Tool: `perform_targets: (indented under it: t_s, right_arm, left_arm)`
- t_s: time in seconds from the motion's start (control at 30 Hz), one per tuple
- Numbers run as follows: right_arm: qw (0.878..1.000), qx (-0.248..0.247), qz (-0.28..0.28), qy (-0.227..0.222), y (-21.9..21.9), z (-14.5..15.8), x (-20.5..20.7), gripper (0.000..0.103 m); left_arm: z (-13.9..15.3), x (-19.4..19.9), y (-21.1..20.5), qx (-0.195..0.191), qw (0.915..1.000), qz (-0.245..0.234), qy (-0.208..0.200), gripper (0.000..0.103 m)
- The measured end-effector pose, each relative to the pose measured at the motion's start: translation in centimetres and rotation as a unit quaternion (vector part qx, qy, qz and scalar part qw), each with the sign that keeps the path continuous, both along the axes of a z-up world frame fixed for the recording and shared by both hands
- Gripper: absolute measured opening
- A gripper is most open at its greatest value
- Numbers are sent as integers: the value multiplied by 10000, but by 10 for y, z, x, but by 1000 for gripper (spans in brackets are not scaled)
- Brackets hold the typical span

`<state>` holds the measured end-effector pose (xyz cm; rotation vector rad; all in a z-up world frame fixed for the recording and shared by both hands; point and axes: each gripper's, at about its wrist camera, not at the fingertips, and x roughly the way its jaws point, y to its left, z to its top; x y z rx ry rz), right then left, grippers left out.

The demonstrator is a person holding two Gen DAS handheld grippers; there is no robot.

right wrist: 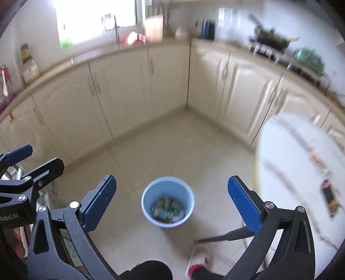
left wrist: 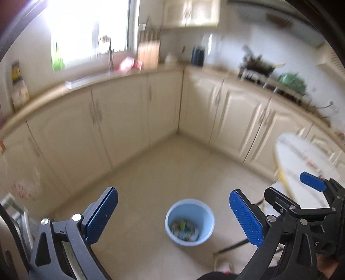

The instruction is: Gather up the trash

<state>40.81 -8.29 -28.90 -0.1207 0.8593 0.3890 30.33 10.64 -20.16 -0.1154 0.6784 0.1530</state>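
Blue bin (right wrist: 167, 202), one; two empty hand-held grippers, both wide.

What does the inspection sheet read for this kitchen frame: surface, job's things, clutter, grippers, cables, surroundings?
Surface: pale tiled floor, bare around the bin.
Job's things: blue bin upright on the floor, colourful wrappers inside.
Clutter: white round table carrying small blurred items.
Grippers: left gripper and right gripper, jaws wide apart, nothing between them.
Cables: nothing seen.
Surroundings: cream cabinets, crowded countertop, bright window.
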Motion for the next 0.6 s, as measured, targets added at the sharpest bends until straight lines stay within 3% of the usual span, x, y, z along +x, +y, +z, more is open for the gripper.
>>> perform_targets:
  t_s: [0.13, 0.33, 0.6]
  right_arm:
    - [9971, 113, -288, -693, -29, 58, -34, 103]
    - [9809, 184, -831, -1747, -77, 128, -87, 103]
    - [9558, 217, -1392, -2579, -119, 180, -145, 103]
  left_arm:
    - [22, -54, -49, 245, 9958, -111, -878, 102]
    - [37, -132, -110, 308, 9794, -240, -1980, 102]
    - [21, -208, -145, 357, 9648, -364, -2581, 102]
